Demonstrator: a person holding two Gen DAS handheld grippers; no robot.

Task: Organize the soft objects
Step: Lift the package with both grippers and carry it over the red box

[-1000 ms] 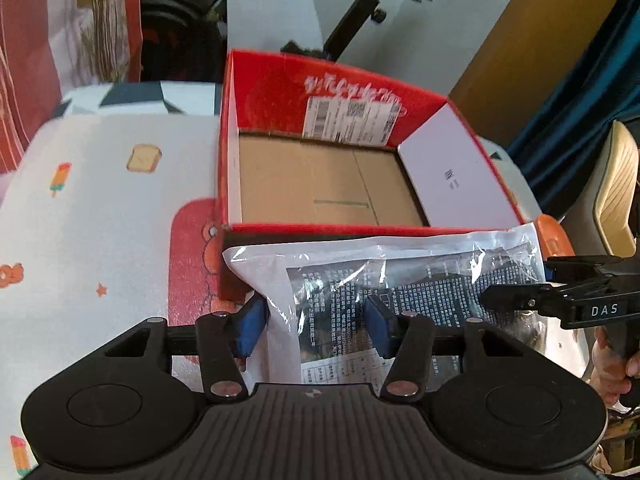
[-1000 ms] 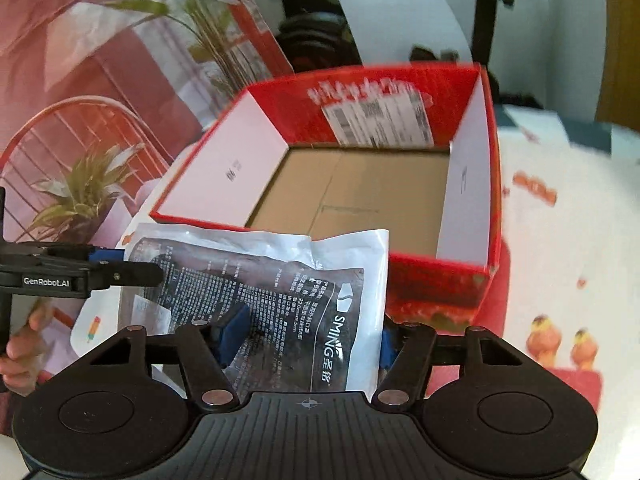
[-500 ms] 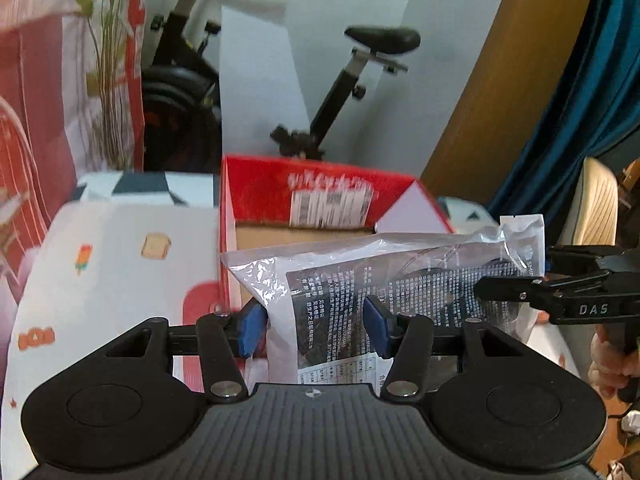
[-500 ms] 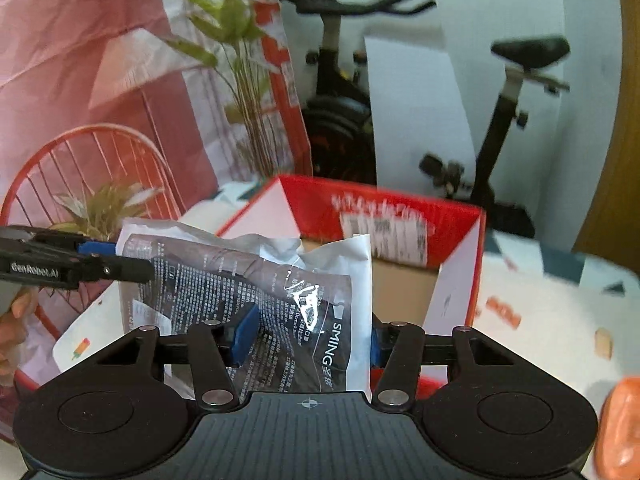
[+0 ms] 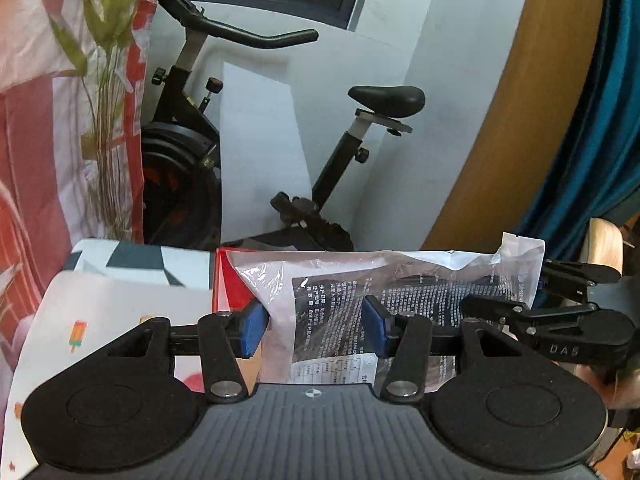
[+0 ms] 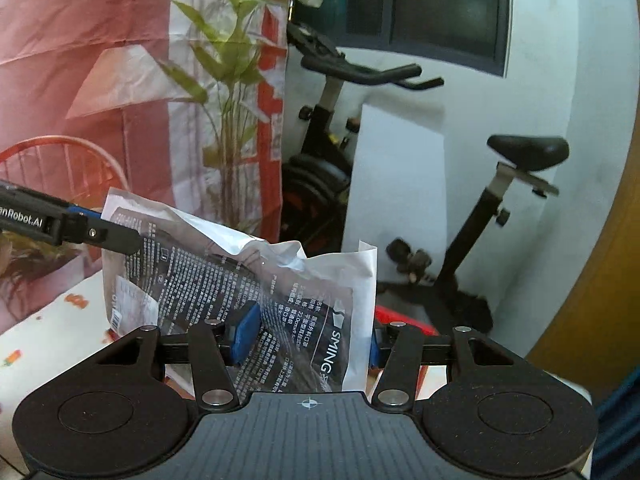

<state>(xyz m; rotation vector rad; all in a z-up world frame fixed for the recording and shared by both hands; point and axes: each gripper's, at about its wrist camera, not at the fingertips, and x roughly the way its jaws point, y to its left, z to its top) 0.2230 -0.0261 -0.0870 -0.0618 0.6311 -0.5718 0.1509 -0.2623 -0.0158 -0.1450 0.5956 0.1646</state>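
Both cameras now tilt higher than a second ago: the exercise bike (image 5: 256,148) fills the far view, and the red box (image 5: 230,280) has dropped to a sliver behind the bag (image 5: 360,288). Bag is raised off the patterned table (image 5: 100,320), stretched between both grippers, air all round its edges. Crinkly clear plastic, dark printed contents. Left gripper (image 5: 314,330) pinches its left end; right gripper (image 6: 306,336) pinches its right end, blue pads (image 6: 244,332) pressed into plastic.
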